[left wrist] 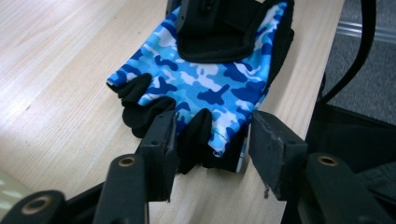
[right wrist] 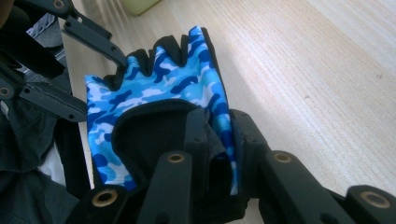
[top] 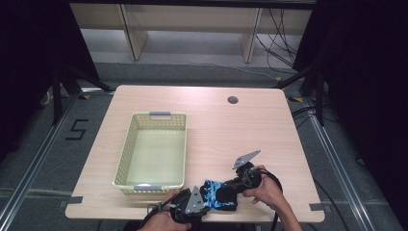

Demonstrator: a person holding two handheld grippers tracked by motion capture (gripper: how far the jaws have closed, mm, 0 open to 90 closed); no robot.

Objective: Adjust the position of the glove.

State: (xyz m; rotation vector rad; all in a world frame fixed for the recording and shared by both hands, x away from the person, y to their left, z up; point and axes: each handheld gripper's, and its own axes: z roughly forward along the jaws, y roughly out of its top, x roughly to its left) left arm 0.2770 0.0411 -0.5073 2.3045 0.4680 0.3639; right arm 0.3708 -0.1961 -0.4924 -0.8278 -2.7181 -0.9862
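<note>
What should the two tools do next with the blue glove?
Probably close the left tool a bit more. Its jaws straddle the glove's finger end without pinching it yet, while the right tool already grips the wrist end.

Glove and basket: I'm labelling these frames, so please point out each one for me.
glove (left wrist: 205, 84), left gripper view, on its blue camouflage back.
basket (top: 124, 154), high view, on its left lattice wall.
</note>
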